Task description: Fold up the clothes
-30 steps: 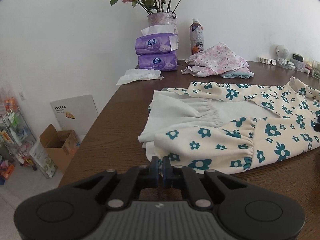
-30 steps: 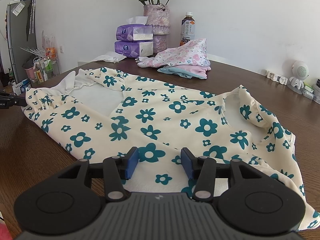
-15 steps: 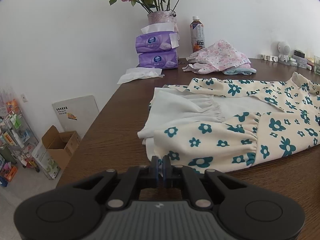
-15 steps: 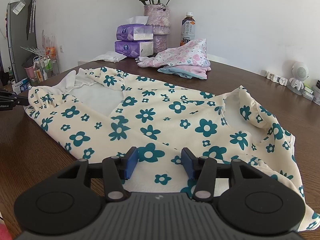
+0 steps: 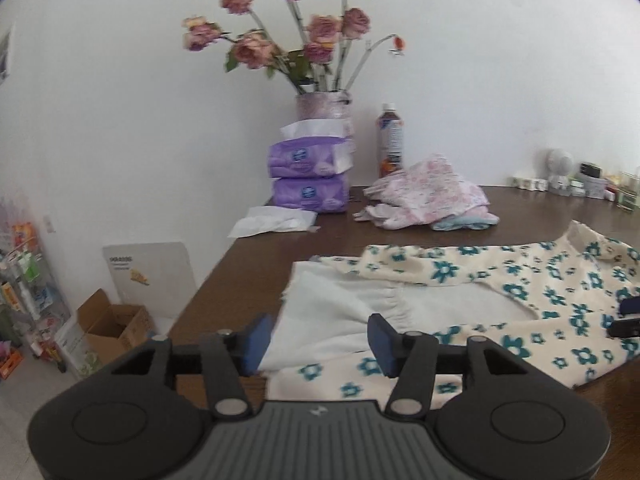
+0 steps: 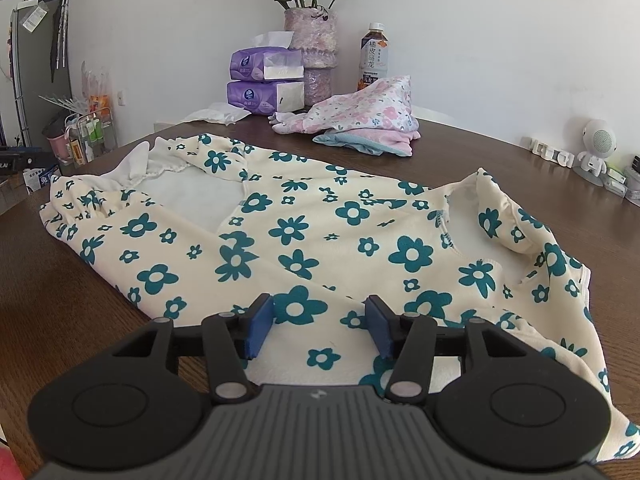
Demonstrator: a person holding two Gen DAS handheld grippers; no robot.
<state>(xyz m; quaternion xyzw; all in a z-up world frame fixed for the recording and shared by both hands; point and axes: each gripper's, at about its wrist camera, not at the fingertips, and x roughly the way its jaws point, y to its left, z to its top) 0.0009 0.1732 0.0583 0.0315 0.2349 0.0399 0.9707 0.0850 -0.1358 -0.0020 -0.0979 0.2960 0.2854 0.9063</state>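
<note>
Left gripper point(image 5: 316, 338) lets go of the hem and lifts away, jaws opening with nothing pinched.

One side of the cream fleece garment with teal flowers point(image 6: 320, 236) is folded over on the dark wooden table point(image 6: 60, 304); more folds remain. Right gripper point(image 6: 319, 326) hovers over the cloth, jaws opening, empty.

Both views are bright with soft, even daylight and carry dark vignetted corners from the fisheye lens, which bows straight lines near the edges. The left wrist view is smeared by motion blur: the flowers point(image 5: 288, 48) and the garment point(image 5: 480, 300) look soft and blocky. The right wrist view is sharp, with a pale sheen on the table point(image 6: 540, 184) and faint shadows under the garment point(image 6: 320, 240).
</note>
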